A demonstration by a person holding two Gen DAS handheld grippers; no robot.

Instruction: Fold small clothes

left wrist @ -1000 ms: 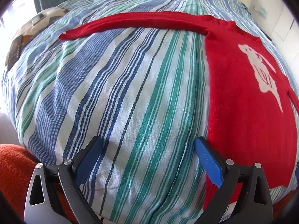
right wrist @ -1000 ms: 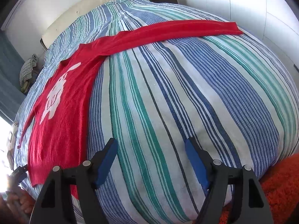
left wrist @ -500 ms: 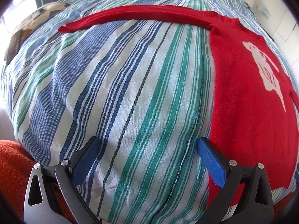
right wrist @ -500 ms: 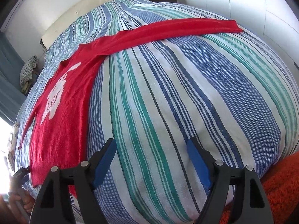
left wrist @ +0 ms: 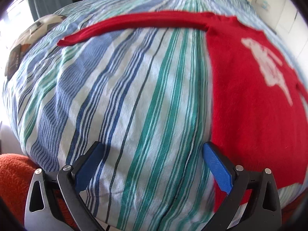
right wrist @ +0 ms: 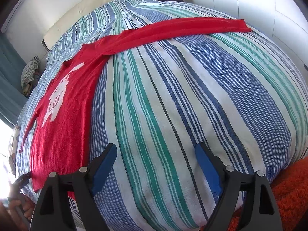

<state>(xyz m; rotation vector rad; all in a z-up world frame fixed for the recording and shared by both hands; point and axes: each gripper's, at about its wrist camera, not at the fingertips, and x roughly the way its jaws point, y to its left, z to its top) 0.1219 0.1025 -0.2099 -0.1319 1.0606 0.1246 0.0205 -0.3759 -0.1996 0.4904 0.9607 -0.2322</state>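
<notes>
- Your red sweater (left wrist: 250,105) lies flat on the striped bedspread (left wrist: 125,96), front up, white motif showing; the body's long axis runs from the hem near you toward the headboard (right wrist: 92,5).
- Both sleeves stretch straight out sideways — the left one (left wrist: 134,24) and the right one (right wrist: 182,28).
- Bare bedspread fills the space under each sleeve; an orange rug (right wrist: 288,196) lies past the bed's near edge.
- Your left gripper (left wrist: 152,157) hovers wide apart, empty, just left of the hem's side edge.
- Your right gripper (right wrist: 156,157) — equally spread, empty — hangs right of the hem.
</notes>
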